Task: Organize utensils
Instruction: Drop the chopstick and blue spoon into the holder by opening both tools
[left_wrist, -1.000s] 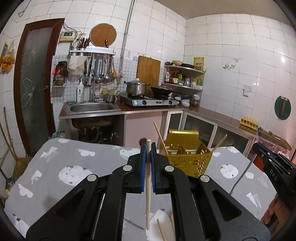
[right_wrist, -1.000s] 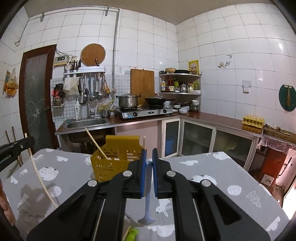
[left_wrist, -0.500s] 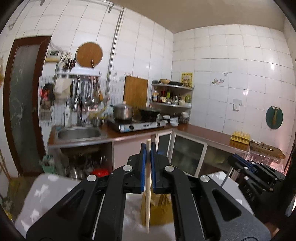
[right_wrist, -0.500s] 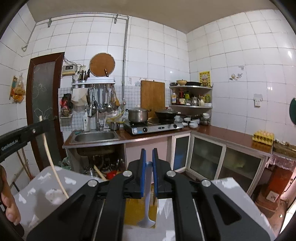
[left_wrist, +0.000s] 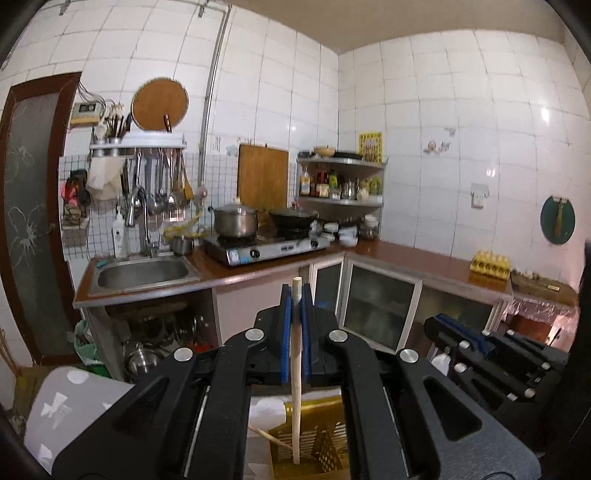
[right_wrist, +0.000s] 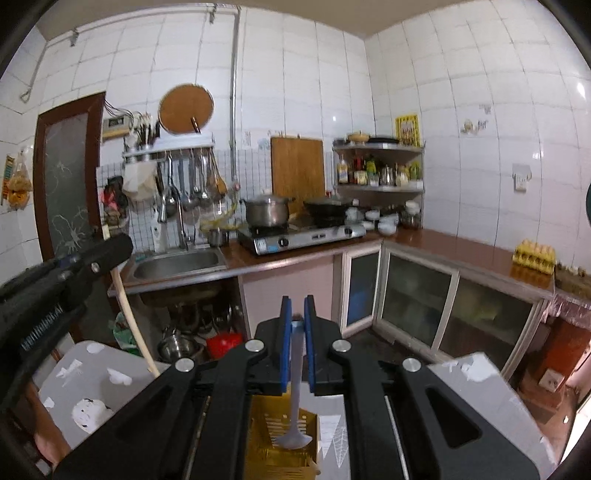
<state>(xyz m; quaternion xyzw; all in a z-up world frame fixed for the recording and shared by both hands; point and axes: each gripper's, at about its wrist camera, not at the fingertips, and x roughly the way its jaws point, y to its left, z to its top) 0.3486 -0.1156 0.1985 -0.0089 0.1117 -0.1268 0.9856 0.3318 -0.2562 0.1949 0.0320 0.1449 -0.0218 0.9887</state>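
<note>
My left gripper is shut on a pale wooden chopstick that hangs down, its lower end inside the yellow slotted utensil basket below. Another wooden stick leans in the basket. My right gripper is shut on a pale blue-grey spoon, bowl down, just above the same yellow basket. The right gripper also shows at the right of the left wrist view. The left gripper with its chopstick shows at the left of the right wrist view.
The basket stands on a table with a grey patterned cloth. Beyond are a sink, a gas stove with a pot and wok, glass-door cabinets and an egg tray on the counter.
Both grippers have risen and come over the basket, which now lies right below them. The chopstick end has gone into the basket, and the spoon bowl hangs just above it.
</note>
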